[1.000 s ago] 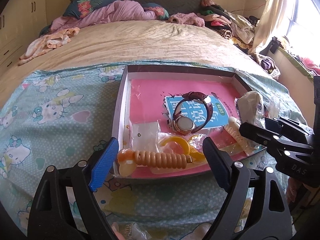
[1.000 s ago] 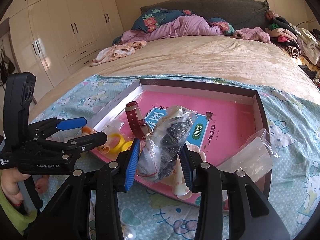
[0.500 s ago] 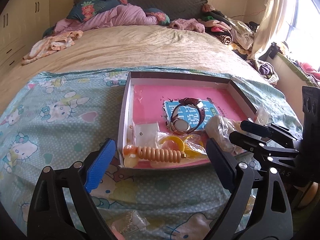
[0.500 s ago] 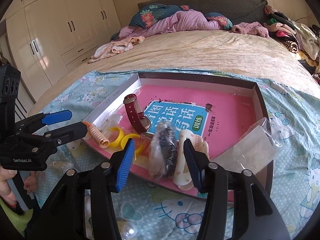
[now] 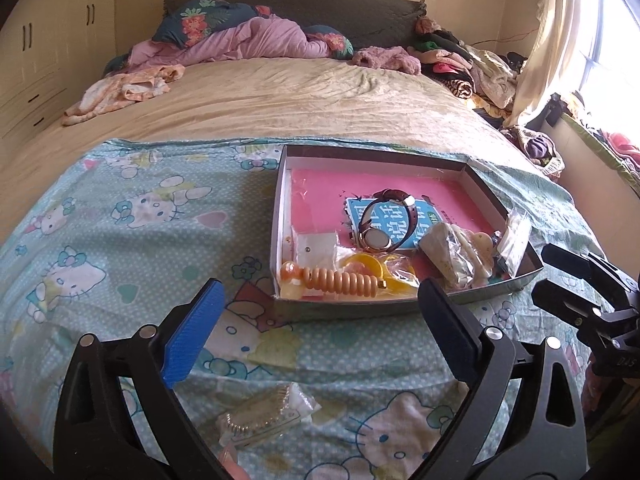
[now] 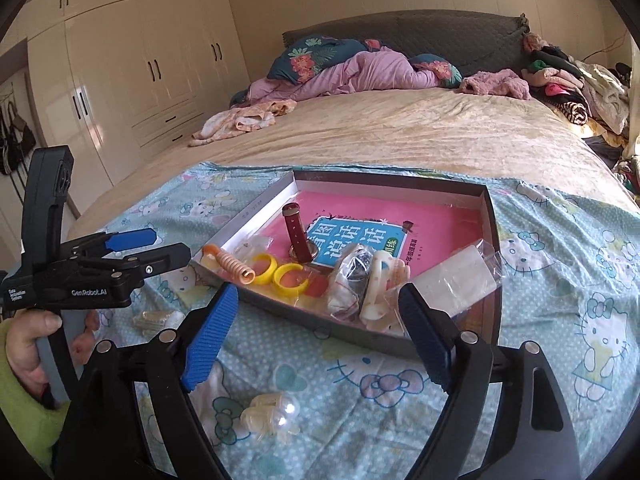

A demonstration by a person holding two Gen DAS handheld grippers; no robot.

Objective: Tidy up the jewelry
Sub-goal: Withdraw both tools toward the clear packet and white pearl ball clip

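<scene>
A shallow grey box [image 5: 472, 172] [image 6: 491, 224] with a pink floor lies on the Hello Kitty sheet. In it are a red-strapped watch [image 5: 380, 228] [image 6: 297, 236], an orange spiral hair tie [image 5: 340, 280] [image 6: 230, 262], yellow rings [image 6: 276, 274], and a bagged dark bead piece [image 6: 352, 280] beside a cream hair clip [image 6: 380, 284]. My left gripper [image 5: 316, 324] is open and empty, short of the box's near wall. My right gripper [image 6: 316, 332] is open and empty, just in front of the box. A bagged bracelet [image 5: 260, 416] and a bagged pearl piece [image 6: 272, 412] lie on the sheet outside the box.
A clear empty bag [image 6: 456, 276] lies over the box's right corner. The bed stretches behind, with a pink duvet and pillows [image 5: 240, 40] at the headboard and piled clothes [image 5: 472, 68] at the far right. Wardrobes [image 6: 132, 68] stand at left.
My right gripper opened, left the bagged bead piece in the box next to the cream clip, and drew back. My left gripper also drew back from the box.
</scene>
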